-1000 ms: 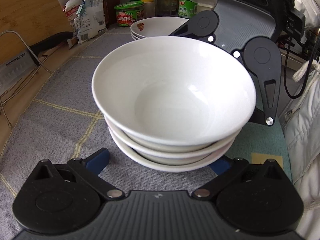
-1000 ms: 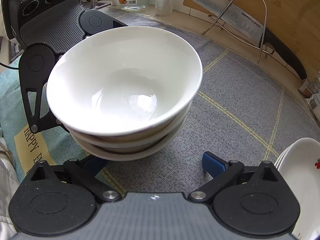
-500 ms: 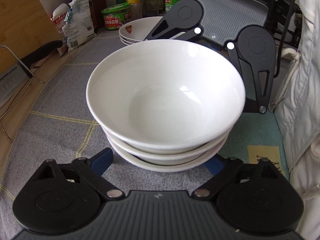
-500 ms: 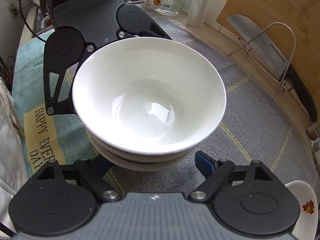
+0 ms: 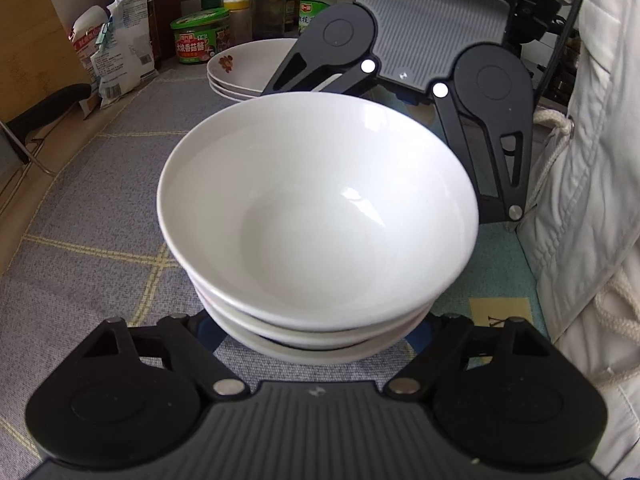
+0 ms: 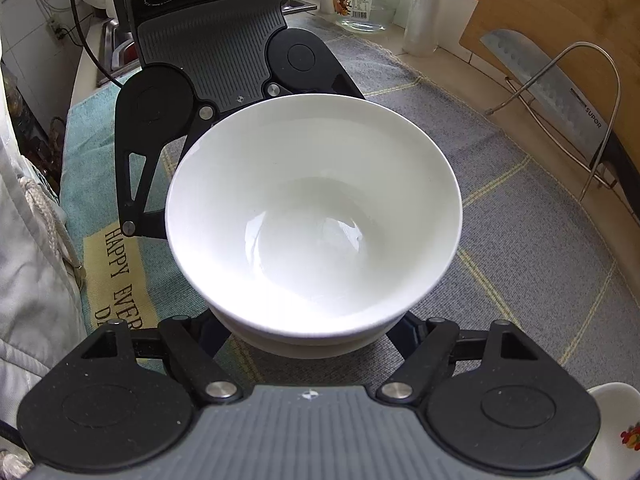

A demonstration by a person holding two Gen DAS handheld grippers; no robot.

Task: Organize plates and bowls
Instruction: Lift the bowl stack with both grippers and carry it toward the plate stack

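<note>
Three white bowls are nested in one stack (image 5: 320, 208) on the grey checked mat (image 5: 100, 208). My left gripper (image 5: 314, 336) comes at it from the near side, and its blue fingers (image 5: 208, 330) are tucked under the rims, shut against the lowest bowl. From the opposite side, my right gripper (image 6: 312, 332) has the stack (image 6: 316, 208) between its jaws, which are closing, with the blue pads (image 6: 404, 330) against the bowl's foot. Each gripper's black body faces the other across the bowls. Flower-patterned plates (image 5: 248, 68) are piled behind the bowls.
Jars and bottles (image 5: 200, 40) and food bags line the back wall. A cleaver on a wire rack (image 6: 552, 92) leans by a wooden board (image 6: 560, 12). One plate's rim (image 6: 612, 432) sits close at lower right. A person's white jacket (image 5: 592, 200) hangs along the counter edge.
Both pairs of blue fingers have swung inward from wide apart until they sit under the bowl rims against the stack's base. Both wrists have tipped to look more steeply down.
</note>
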